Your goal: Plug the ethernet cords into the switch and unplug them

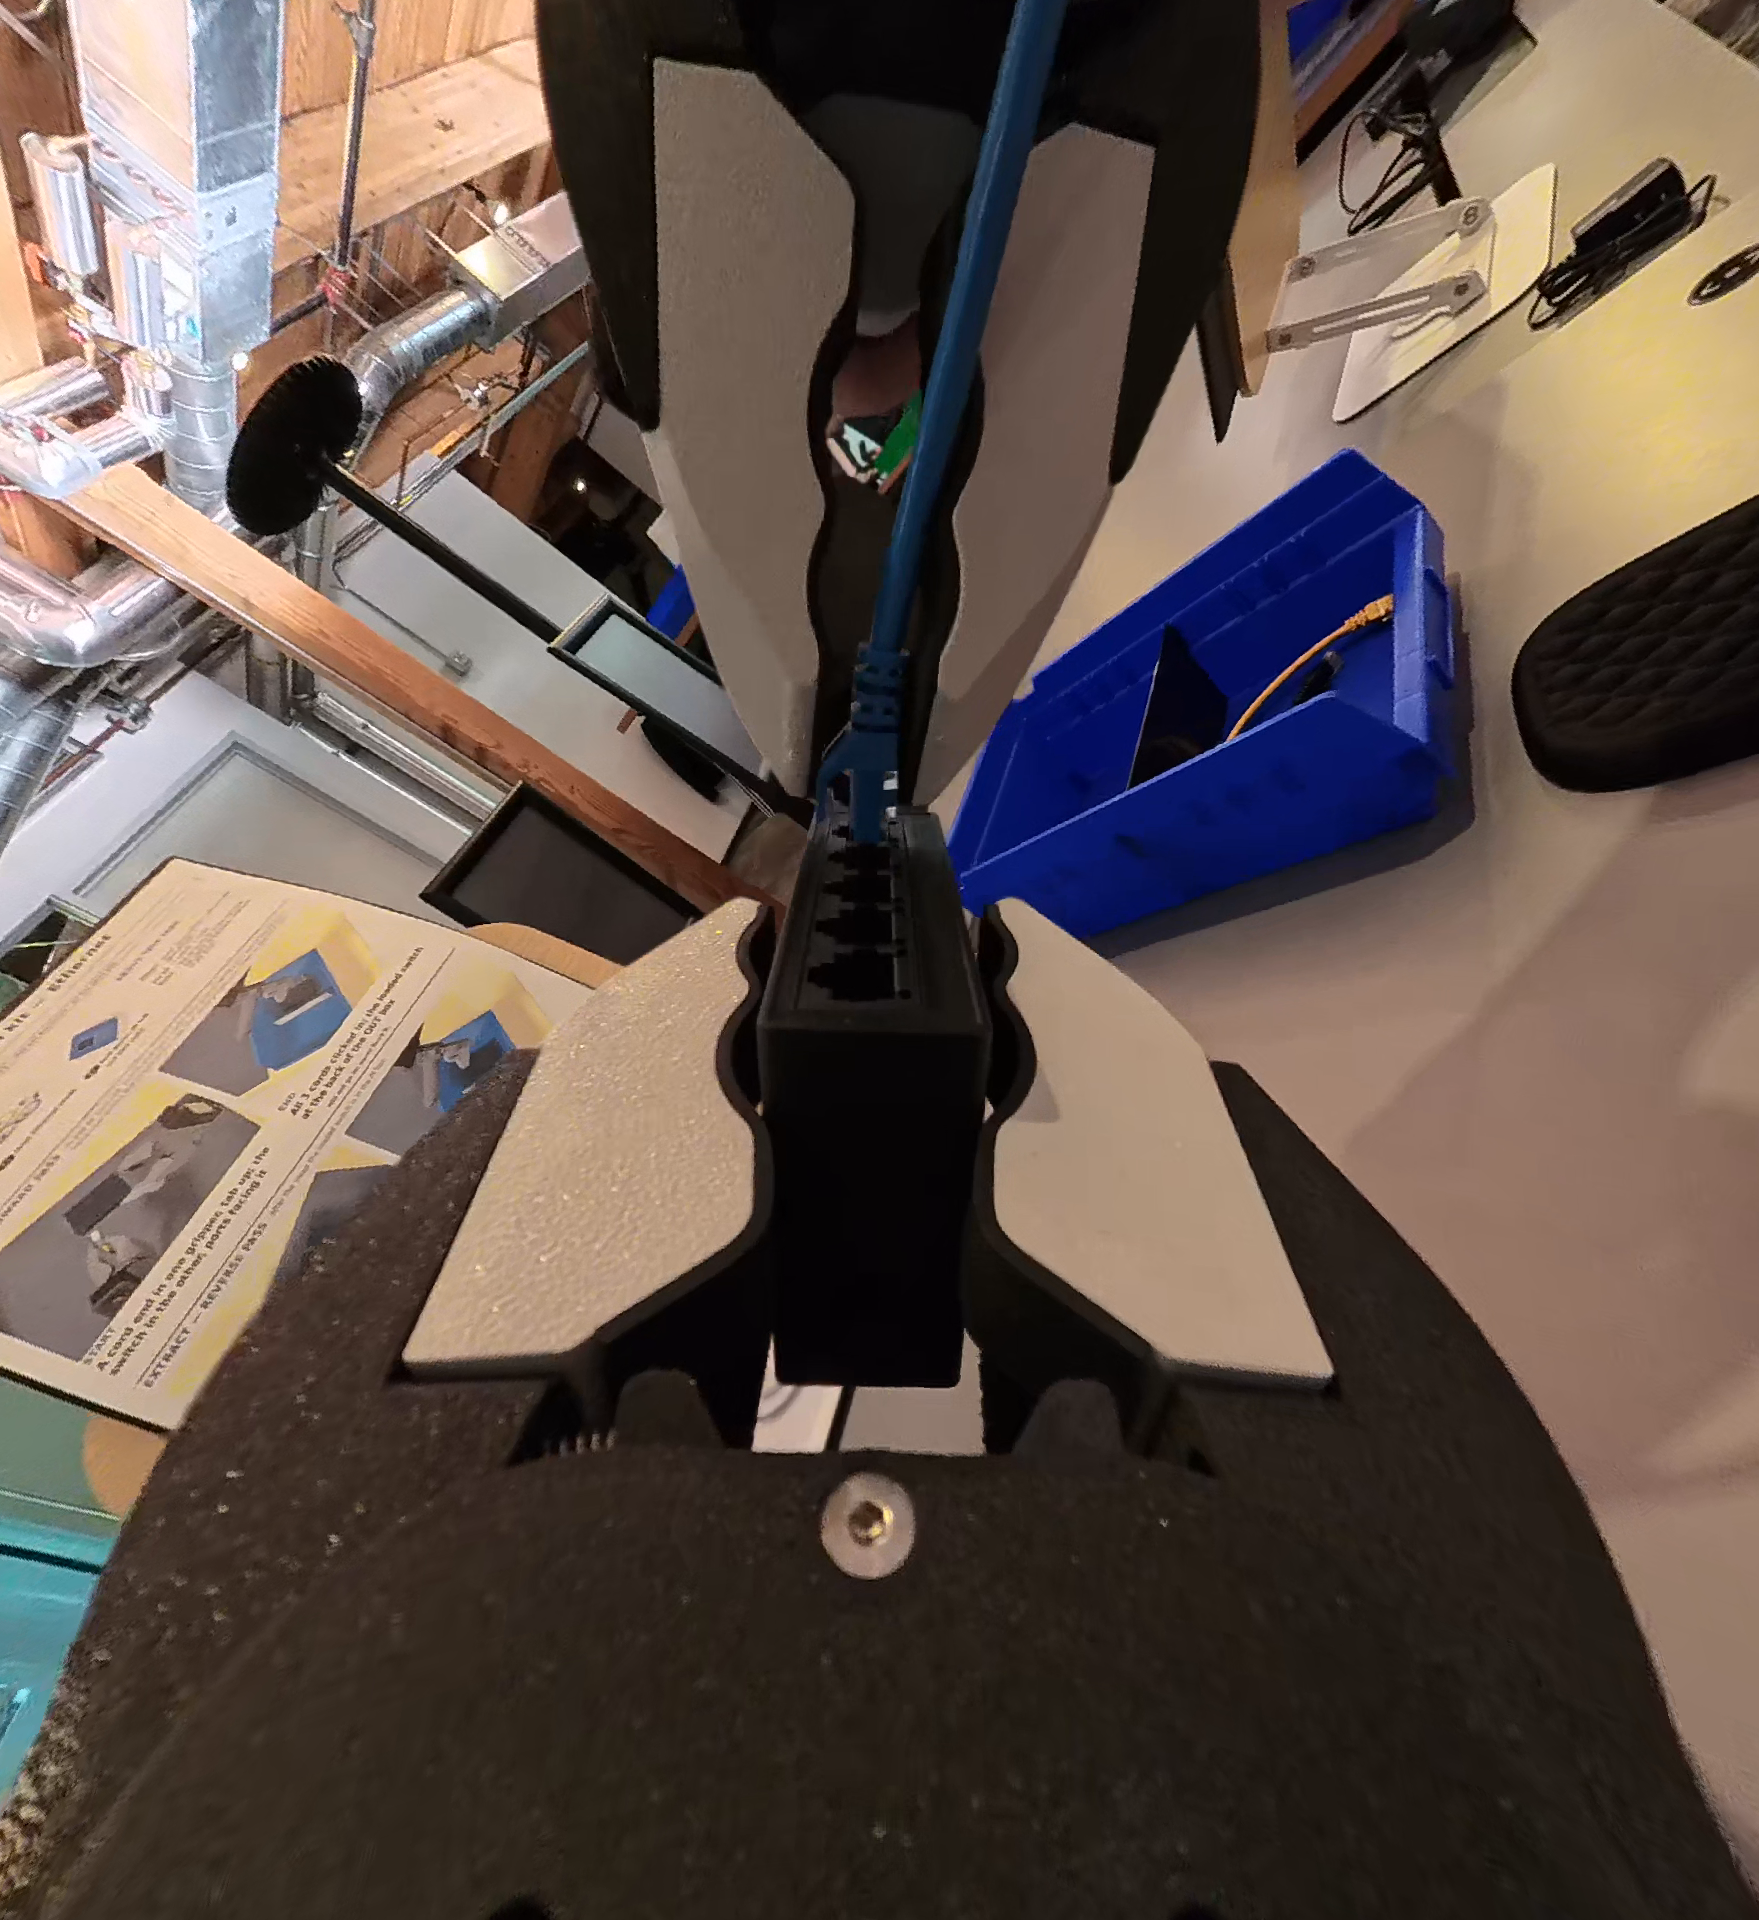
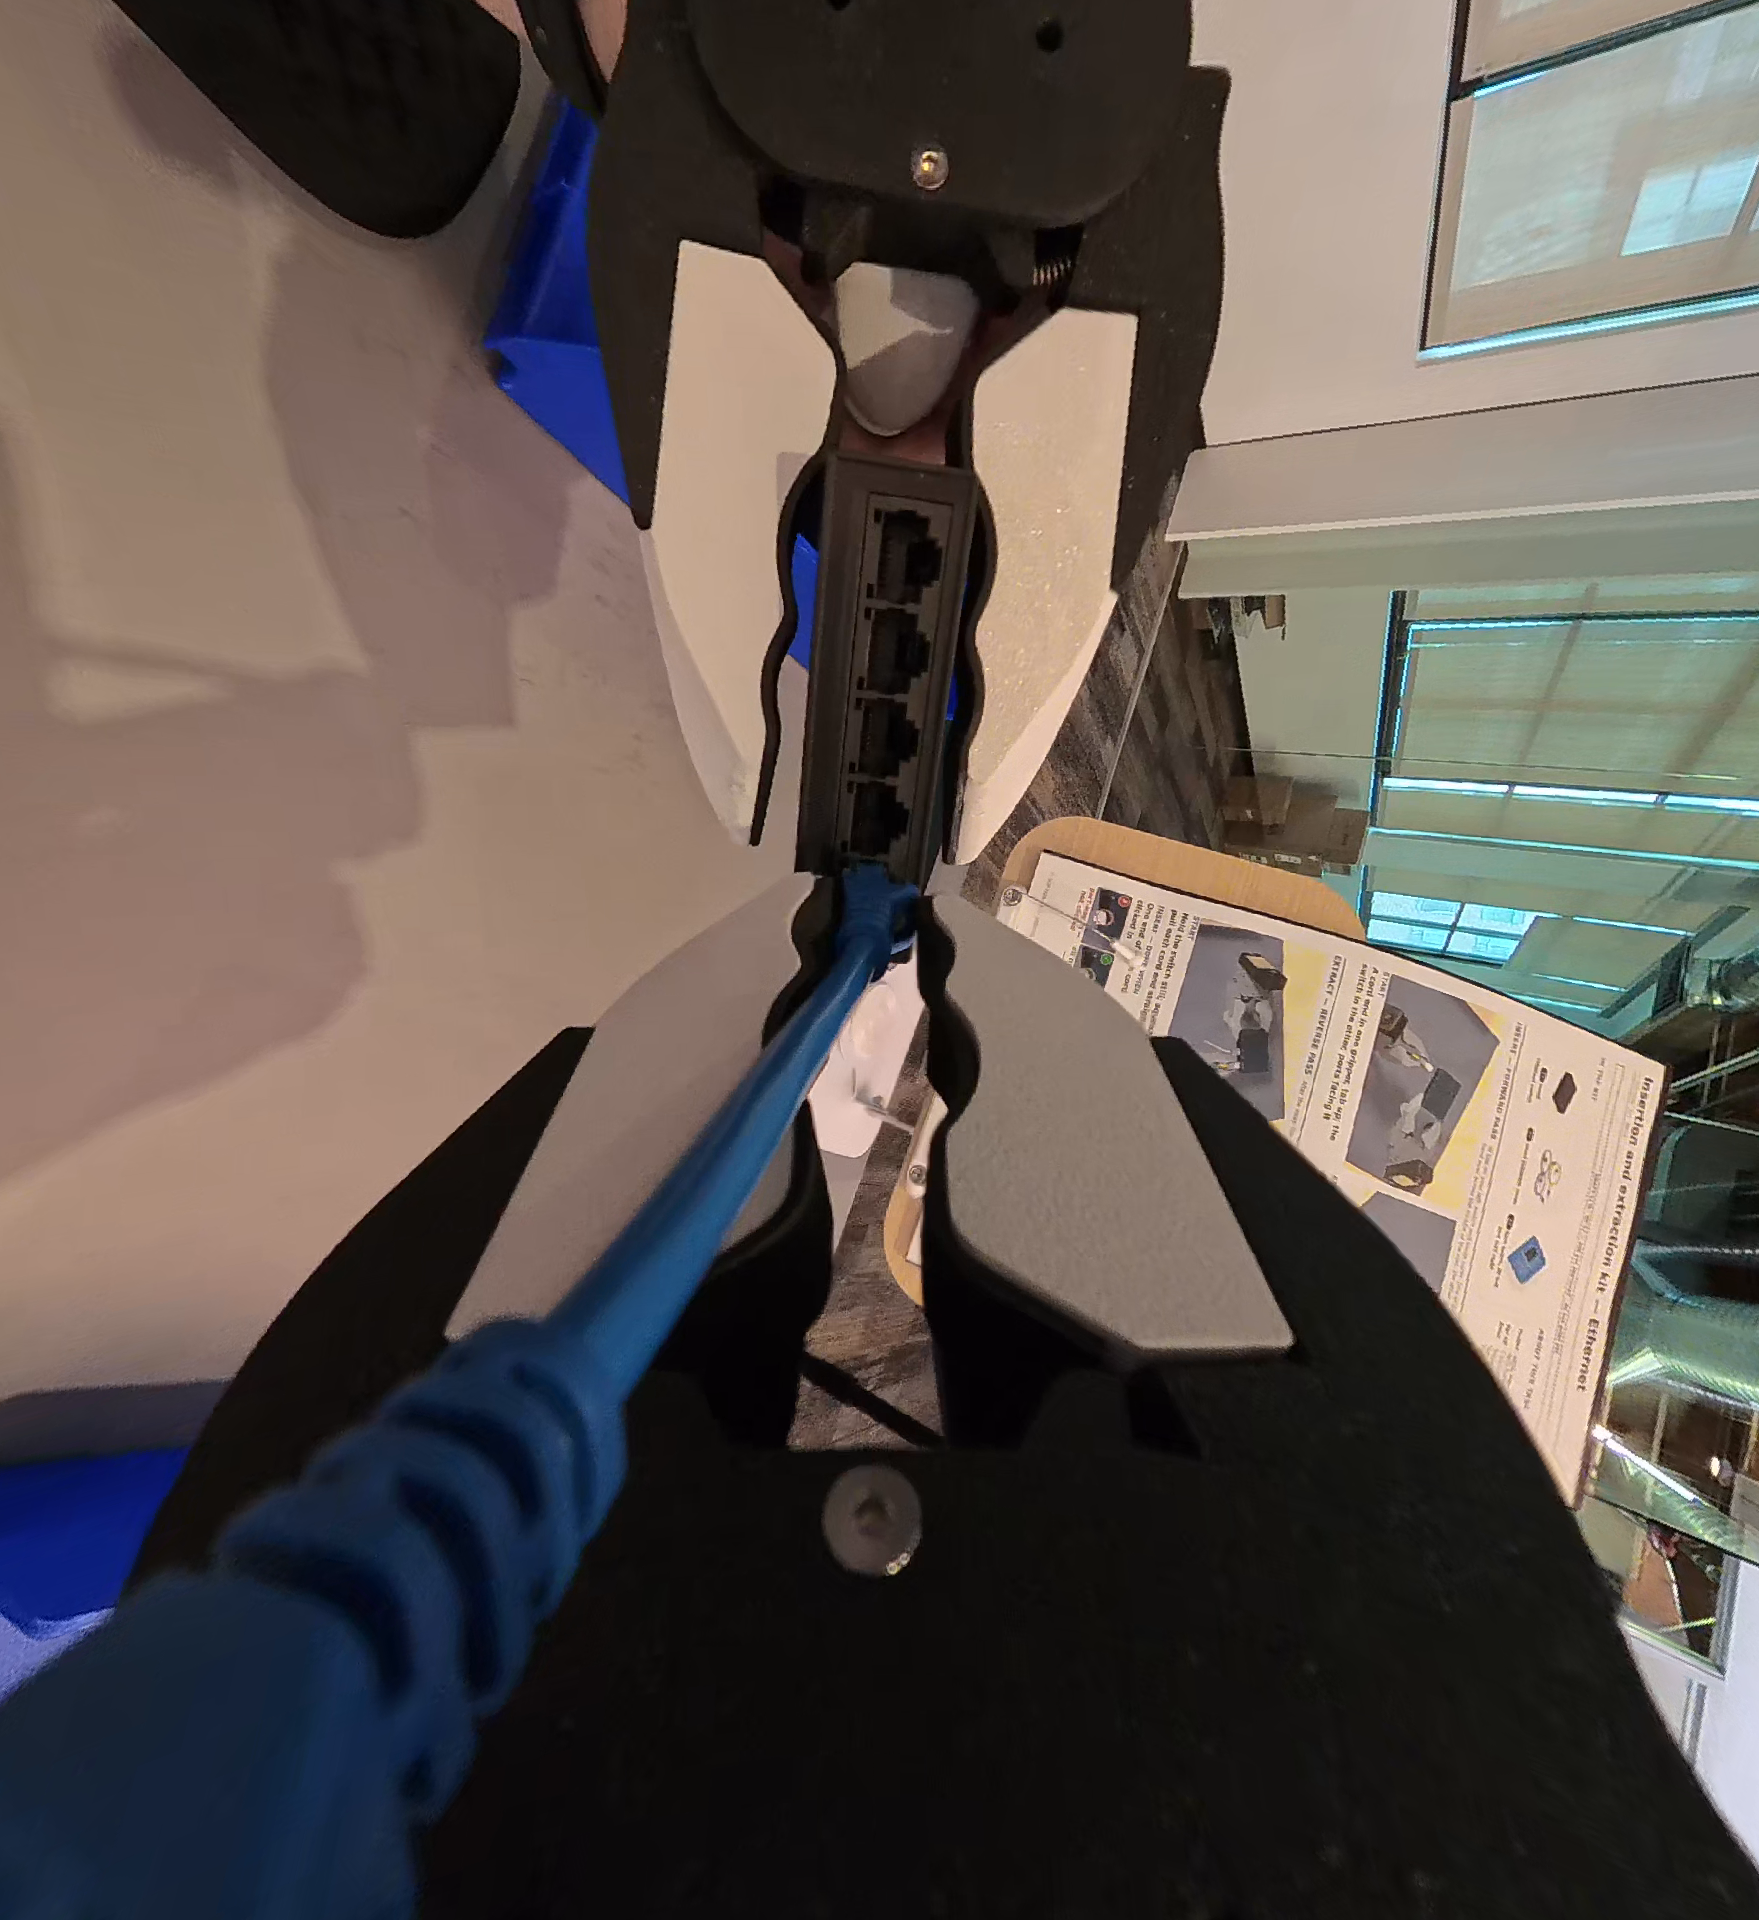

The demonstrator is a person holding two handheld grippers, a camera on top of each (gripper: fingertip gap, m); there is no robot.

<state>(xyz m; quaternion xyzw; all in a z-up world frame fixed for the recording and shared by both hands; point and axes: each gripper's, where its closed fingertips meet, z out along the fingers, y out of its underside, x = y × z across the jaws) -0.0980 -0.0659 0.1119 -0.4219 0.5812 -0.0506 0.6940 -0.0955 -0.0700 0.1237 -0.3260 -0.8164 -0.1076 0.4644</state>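
Observation:
My left gripper (image 1: 873, 935) is shut on the black switch (image 1: 870, 1195), which stands between its fingers with the row of ports facing away. My right gripper (image 1: 870, 748) comes in from the top, shut on the plug of the blue ethernet cord (image 1: 968, 312). The plug (image 1: 870, 790) sits at the far end port; I cannot tell how deep. In the right wrist view, my right gripper (image 2: 870, 914) pinches the blue plug (image 2: 870, 899) at the nearest end port of the switch (image 2: 890, 665), which the left gripper (image 2: 870, 831) holds. The cord (image 2: 709, 1174) trails back toward the camera. The other three ports are empty.
A blue bin (image 1: 1218, 748) with a yellow cord (image 1: 1311, 665) lies on the grey table (image 1: 1477, 1143) to the right. A black padded rest (image 1: 1685, 644) and a white stand (image 1: 1426, 291) lie beyond. A printed instruction sheet (image 1: 179, 1091) lies left; it also shows in the right wrist view (image 2: 1374, 1091). The grippers are tip to tip, or close to it.

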